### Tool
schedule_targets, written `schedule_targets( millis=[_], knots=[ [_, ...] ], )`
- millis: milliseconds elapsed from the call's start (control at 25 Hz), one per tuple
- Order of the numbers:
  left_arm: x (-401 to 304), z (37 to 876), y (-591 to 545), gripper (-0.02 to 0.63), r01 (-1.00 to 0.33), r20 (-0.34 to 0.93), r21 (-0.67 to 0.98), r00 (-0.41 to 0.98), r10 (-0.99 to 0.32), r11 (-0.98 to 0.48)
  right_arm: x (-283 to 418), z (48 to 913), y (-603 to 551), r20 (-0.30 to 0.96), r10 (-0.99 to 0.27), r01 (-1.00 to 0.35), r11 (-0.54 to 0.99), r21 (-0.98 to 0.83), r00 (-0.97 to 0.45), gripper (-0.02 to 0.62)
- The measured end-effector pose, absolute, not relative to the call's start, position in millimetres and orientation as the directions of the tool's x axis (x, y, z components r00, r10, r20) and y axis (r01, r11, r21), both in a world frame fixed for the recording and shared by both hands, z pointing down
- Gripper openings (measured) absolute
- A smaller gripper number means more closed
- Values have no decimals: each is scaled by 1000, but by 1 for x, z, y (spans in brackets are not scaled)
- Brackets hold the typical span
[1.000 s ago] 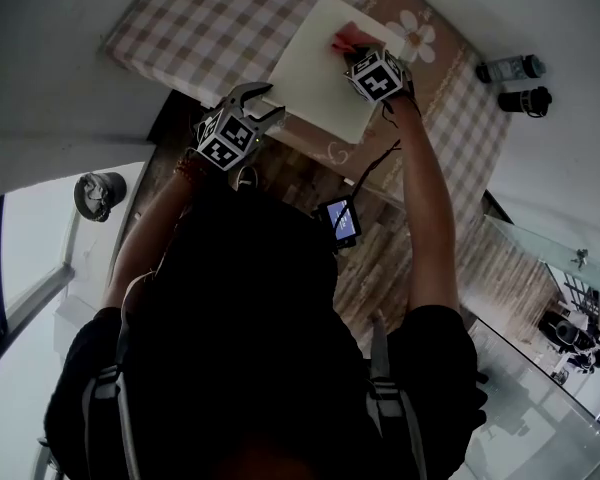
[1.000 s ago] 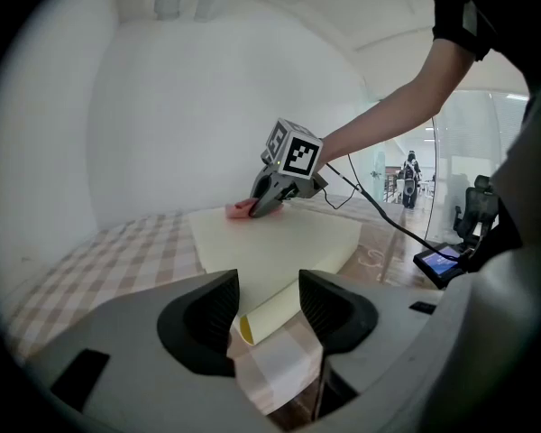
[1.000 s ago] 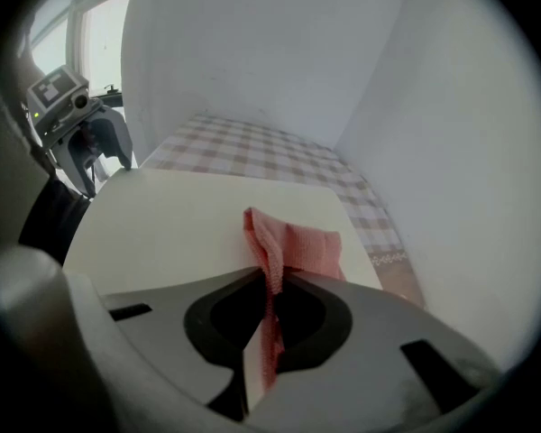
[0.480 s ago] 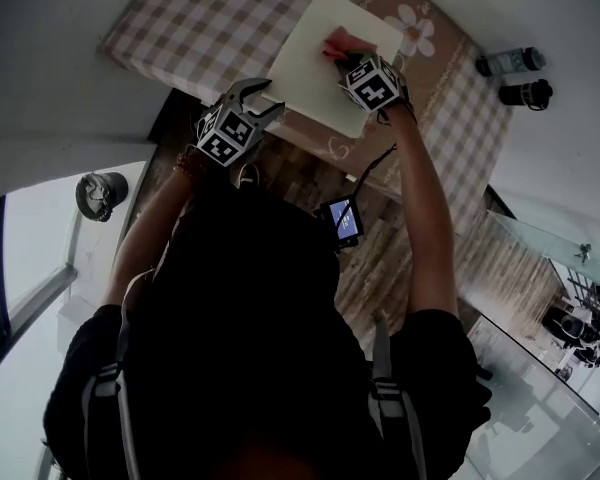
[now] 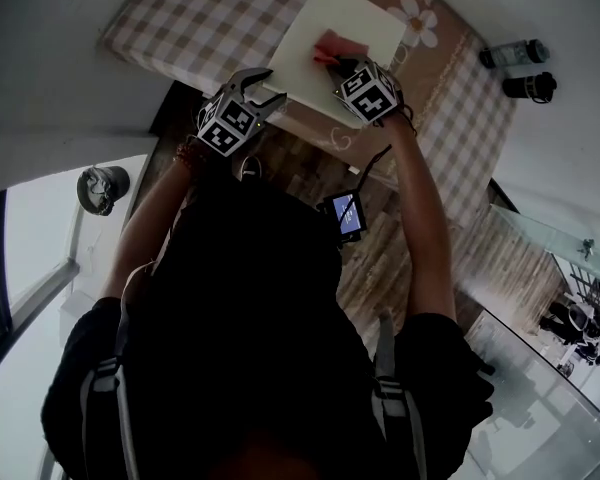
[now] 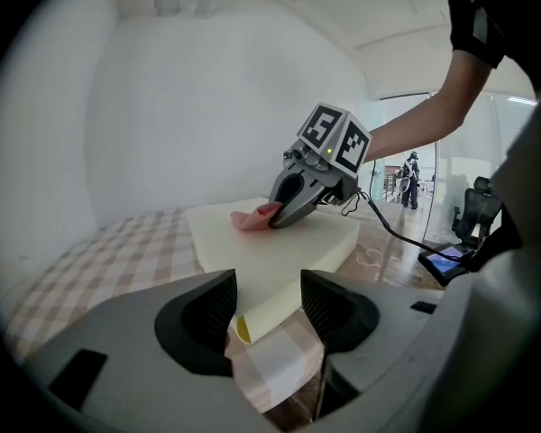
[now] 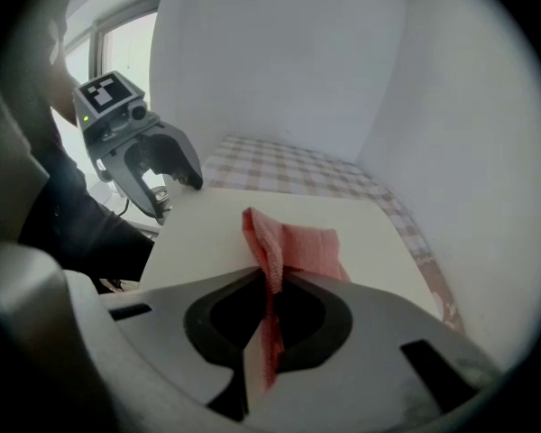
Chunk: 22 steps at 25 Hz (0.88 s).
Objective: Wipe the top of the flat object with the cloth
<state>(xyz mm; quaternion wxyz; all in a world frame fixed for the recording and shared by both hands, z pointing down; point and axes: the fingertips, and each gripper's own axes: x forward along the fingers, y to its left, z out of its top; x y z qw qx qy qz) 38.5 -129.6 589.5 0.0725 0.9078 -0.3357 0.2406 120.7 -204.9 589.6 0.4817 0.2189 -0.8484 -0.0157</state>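
A cream flat board lies on the checked tablecloth. My right gripper is shut on a red cloth and presses it against the board's top, a little right of its middle. In the right gripper view the cloth runs pinched between my jaws and spreads onto the board. My left gripper is open, its jaws standing either side of the board's near left corner. In the left gripper view that corner sits between the jaws without being clamped.
Two dark bottles lie on the white surface at the right. A small device with a lit screen hangs on a cable below the table edge. White walls close the table's far sides. A round grey object sits at the left.
My right gripper has dragged the red cloth across the board, a little leftward and toward me. The left gripper has stayed at the board's corner.
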Motion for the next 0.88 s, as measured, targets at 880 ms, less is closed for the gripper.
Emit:
schedule_targets(
  millis=[880],
  knots=[
    [39,590,-129,236,-646,489,-27,657,-574,-763,97,587,-143,775,-346,-318,927,197,-530,17]
  ],
)
